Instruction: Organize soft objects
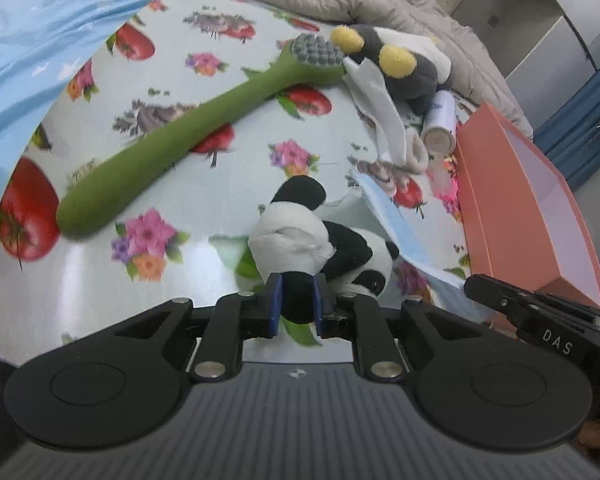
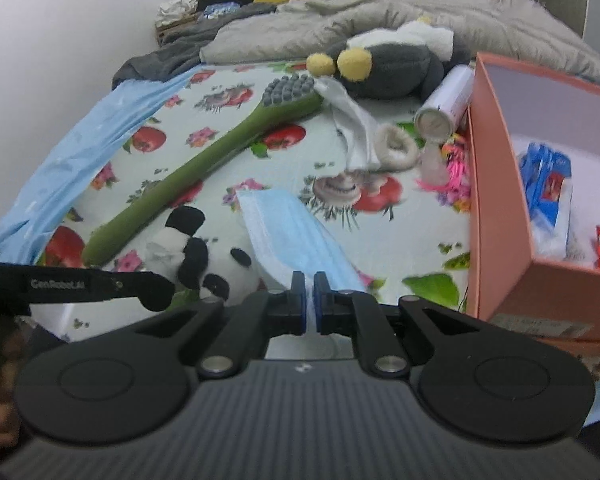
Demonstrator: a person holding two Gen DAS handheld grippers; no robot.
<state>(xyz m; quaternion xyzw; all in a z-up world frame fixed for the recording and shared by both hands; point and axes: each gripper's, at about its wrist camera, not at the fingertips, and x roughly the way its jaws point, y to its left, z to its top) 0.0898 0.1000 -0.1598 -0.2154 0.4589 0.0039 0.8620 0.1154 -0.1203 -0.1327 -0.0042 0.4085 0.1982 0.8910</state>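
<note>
The left gripper (image 1: 296,304) is gripping a black part of the panda toy (image 1: 324,244), its 2 blue pads pressing on the dark plush from either side. The panda toy is lying on the flowered tablecloth (image 1: 204,184), near the front edge, with the fat end of a long green plush toothbrush (image 1: 172,140) just to its left. The right gripper (image 2: 309,304) is clenched on the near edge of a light blue face mask (image 2: 292,232), the thin fabric pinched between its pads. The mask is lying flat on the tablecloth, just right of the panda toy and touching it in the right wrist view.

At the far side of the table, a grey plush toy with 2 yellow feet (image 2: 384,68) is resting against a rumpled beige blanket (image 2: 380,12). A white cloth (image 2: 352,128) is trailing down from it, beside a fuzzy beige hair tie (image 2: 396,148) and a white tube (image 2: 444,100) lying on its side. A pink open box (image 2: 496,208) is standing to the right of the mask, holding blue and red packets (image 2: 548,184). A blue sheet (image 1: 40,48) is draping along the left edge of the table.
</note>
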